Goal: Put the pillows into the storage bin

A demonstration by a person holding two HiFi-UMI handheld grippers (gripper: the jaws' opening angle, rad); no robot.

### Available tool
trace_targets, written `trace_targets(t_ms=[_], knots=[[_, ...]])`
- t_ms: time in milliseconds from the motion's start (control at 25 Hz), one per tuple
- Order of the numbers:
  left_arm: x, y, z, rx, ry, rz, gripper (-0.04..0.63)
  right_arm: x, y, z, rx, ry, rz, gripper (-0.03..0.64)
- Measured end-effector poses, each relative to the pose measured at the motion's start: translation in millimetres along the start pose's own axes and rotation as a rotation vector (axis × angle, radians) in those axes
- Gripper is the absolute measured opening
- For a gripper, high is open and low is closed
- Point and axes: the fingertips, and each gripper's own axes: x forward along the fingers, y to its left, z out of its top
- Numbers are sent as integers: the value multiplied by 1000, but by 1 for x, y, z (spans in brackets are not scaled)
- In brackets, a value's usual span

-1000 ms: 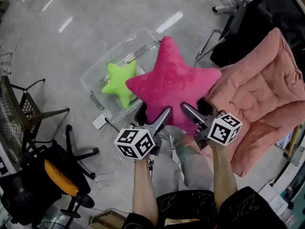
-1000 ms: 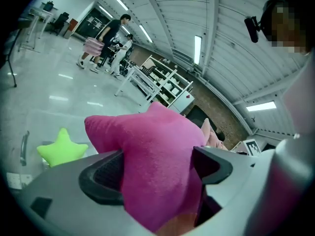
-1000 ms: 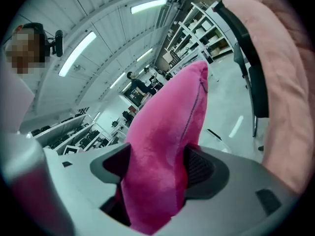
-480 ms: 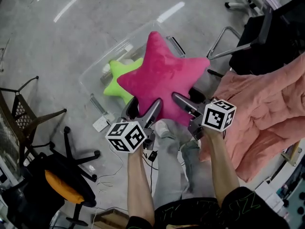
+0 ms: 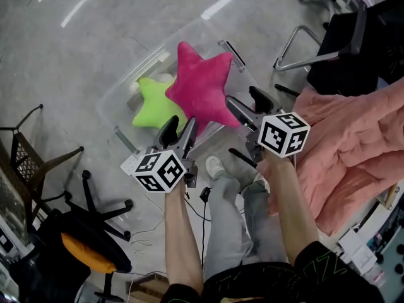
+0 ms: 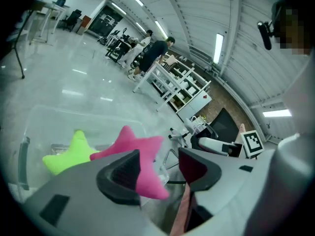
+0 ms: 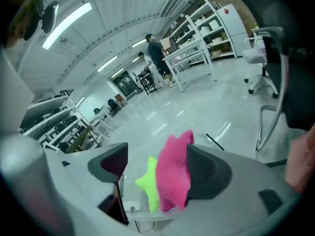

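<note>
Your left gripper (image 5: pixel 180 130) holds its fingers (image 6: pixel 120 175) at a moderate gap. They have just been closing, and nothing is pressed between them; only a point of the pink star pillow (image 5: pixel 199 87) shows beyond the gap. Your right gripper (image 5: pixel 245 100) holds its fingers (image 7: pixel 204 173) wide. They have just been opening, and they grip nothing. Just ahead of both, the pink star pillow lies within the outline of the clear storage bin (image 5: pixel 142 68) on the floor, overlapping the green star pillow (image 5: pixel 151 106) beside it. A salmon quilted cover (image 5: pixel 353 144) lies to the right of your right arm.
</note>
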Motion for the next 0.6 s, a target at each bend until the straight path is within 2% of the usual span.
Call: trace_targets(t_ms=[80, 120, 160, 200, 240, 280, 400, 600], knots=[[-2, -6, -2, -16, -10, -24, 172, -8, -1, -5, -4, 18, 13, 367], [-3, -8, -2, -18, -15, -27, 131, -14, -2, -7, -11, 20, 12, 322], [-4, -11, -2, -18, -21, -27, 86, -21, -3, -8, -22, 17, 0, 231], [-5, -14, -3, -14, -27, -27, 38, -29, -4, -9, -36, 12, -16, 104], [-7, -19, -3, -6, -34, -34, -8, -36, -4, -10, -51, 8, -27, 42], [-10, -26, -3, 9, -44, -51, -9, -43, -1, -11, -63, 6, -27, 17], [-14, -56, -2, 77, -63, -105, -9, -65, 15, -8, -101, -6, 15, 3], [-19, -111, 3, 205, -59, -101, -8, -102, 28, 1, -193, -9, 6, 2]])
